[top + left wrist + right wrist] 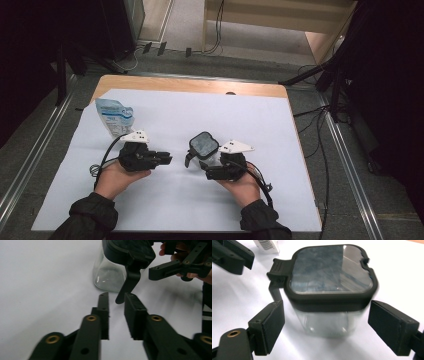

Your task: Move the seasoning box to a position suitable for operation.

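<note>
Table (295,210) first: white sheet over it, wood edge at the far side. On it we see a clear jar (329,322) with a dark clip-on lid (332,272), standing upright near the middle, a bit right of centre. A blue-white pouch (115,116) lies well apart at far left, untouched.

Our right claw (325,327) is released, jaws spread wide either side of the jar body just under the lid rim, neither pad touching the glass as far as we can tell. Our left claw (117,315) is also released, jaws only narrowly apart, nothing between them, pointed at the lid's latch tab (128,285), which hangs down right ahead of the tips.

Risks, as we judge it: glass is slick and the jaws sit high, so closing under the rim could tip or skid the jar on the sheet. If the left claw pulls the latch before the right one clamps, the jar likely slides or topples. The narrow tab could slip out of the pads.
</note>
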Tool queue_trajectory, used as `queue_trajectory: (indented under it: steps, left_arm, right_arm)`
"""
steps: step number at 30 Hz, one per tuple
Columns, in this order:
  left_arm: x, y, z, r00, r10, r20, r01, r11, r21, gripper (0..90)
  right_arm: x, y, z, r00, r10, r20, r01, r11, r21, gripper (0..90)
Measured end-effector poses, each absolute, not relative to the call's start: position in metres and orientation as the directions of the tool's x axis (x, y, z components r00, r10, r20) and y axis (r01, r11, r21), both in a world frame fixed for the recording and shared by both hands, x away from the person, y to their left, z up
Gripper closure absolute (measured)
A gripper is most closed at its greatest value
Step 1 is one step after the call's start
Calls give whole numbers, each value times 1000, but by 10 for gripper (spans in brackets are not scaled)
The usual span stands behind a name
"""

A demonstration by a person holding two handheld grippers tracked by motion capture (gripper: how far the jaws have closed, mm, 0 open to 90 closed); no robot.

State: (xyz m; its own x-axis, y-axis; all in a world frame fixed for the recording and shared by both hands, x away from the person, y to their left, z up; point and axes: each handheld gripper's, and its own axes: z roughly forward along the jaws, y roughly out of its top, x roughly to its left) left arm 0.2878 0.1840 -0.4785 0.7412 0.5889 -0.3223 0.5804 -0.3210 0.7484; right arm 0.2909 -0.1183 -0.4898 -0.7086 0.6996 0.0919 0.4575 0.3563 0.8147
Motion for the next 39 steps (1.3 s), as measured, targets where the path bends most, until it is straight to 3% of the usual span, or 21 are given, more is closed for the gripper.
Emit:
queue_trajectory:
  steps: [4,9,10,12,16,18,19,20,22,39]
  left_arm:
    - [289,178,-476,760,570,-314,571,-352,742,900]
    - [294,173,-471,774,551,-312,564,-373,737,900]
    - [298,170,-469,779,544,-311,557,-373,742,900]
    - [304,164,-469,788,537,-299,543,-381,748,900]
    - [312,159,-476,795,522,-309,537,-369,758,900]
    - [313,158,-477,794,522,-313,538,-361,762,900]
    - [316,155,-481,796,520,-309,540,-380,751,900]
    - [316,155,-481,796,520,-309,540,-380,751,900]
    - [316,151,-485,800,517,-305,539,-397,743,900]
    - [314,143,-491,799,523,-298,538,-399,742,900]
  right_arm:
    - [283,-128,-485,-716,693,89,449,358,819,187]
    - [278,-140,-478,-716,693,84,437,352,828,284]
    - [277,-148,-476,-720,686,102,438,336,834,411]
    - [277,-154,-475,-717,687,116,448,327,832,461]
    - [282,-159,-477,-721,676,150,475,325,818,667]
    - [284,-160,-478,-722,671,166,487,322,812,704]
    - [287,-160,-480,-721,668,182,499,319,806,807]
    - [287,-160,-480,-721,668,182,499,319,806,807]
    - [290,-160,-480,-714,676,182,496,306,812,900]
    - [305,-153,-492,-714,674,188,501,304,810,900]
